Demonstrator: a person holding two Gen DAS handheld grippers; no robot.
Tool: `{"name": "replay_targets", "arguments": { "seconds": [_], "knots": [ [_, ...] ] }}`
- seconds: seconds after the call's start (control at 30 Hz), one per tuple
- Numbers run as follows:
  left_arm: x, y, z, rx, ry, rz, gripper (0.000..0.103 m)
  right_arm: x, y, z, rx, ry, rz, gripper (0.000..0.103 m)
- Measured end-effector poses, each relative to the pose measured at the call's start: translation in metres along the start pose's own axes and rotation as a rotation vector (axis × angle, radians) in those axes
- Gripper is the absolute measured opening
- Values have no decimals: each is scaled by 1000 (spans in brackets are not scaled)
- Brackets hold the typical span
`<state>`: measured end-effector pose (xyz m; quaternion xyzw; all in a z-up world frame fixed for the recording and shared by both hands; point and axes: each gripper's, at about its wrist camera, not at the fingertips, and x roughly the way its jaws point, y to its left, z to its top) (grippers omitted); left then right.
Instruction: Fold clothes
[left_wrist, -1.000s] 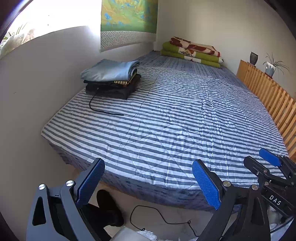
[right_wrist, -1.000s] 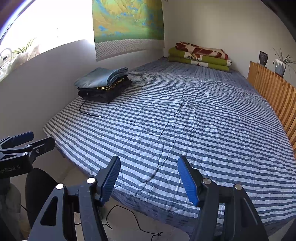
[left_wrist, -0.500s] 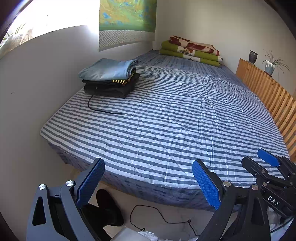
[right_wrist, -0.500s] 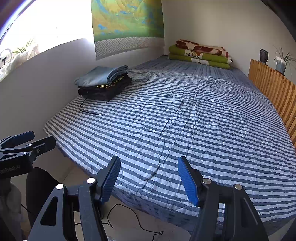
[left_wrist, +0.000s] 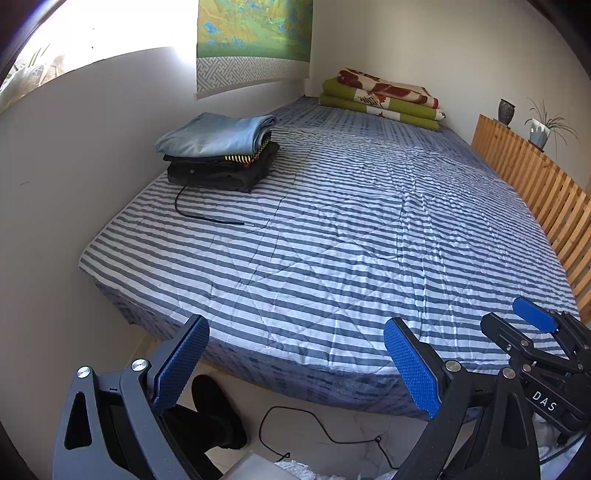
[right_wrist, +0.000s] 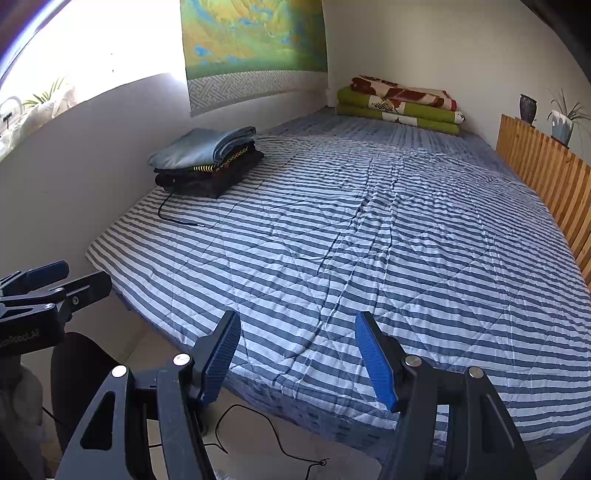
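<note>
We hold both grippers at the foot of the bed (left_wrist: 332, 229), angled down toward its blue-and-white striped cover. The left gripper (left_wrist: 295, 363) has its jaws spread wide, with nothing between its blue pads (left_wrist: 181, 363); through the gap we see only the near edge of the mattress and the floor below. The right gripper (right_wrist: 297, 360) likewise has its jaws parted and grips nothing; its ribbed blue pads (right_wrist: 375, 363) frame the front edge of the striped cover. In the left wrist view, the right gripper appears at the lower right margin, and in the right wrist view, the left gripper appears at the left margin. The clothes to be handled form one folded stack (left_wrist: 221, 155) at the far left side of the bed, just beside the wall, well apart from both grippers. The stack (right_wrist: 207, 162) consists of a light blue garment (left_wrist: 214, 134) on top, a yellow-and-black striped piece (left_wrist: 243, 158) visible at its edge below that, and dark garments (left_wrist: 221, 177) at the bottom. A thin black cord (left_wrist: 207, 218) trails from the stack across the cover. Folded green and patterned blankets (left_wrist: 384, 99) lie at the head of the bed. A wooden slatted rail (left_wrist: 535, 184) runs along the right side, carrying a dark vase (left_wrist: 506, 110) and a potted plant (left_wrist: 543, 127). A second cable (left_wrist: 321, 428) lies on the floor below the bed.
</note>
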<state>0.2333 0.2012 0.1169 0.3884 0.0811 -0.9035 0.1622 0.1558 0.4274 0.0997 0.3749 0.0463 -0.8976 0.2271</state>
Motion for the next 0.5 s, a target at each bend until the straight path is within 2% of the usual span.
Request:
{"name": "replay_targets", "arguments": {
  "seconds": [0.5],
  "knots": [
    [9, 2, 1, -8, 3, -8, 97, 9, -2, 0, 3, 18, -6, 60]
  ]
}}
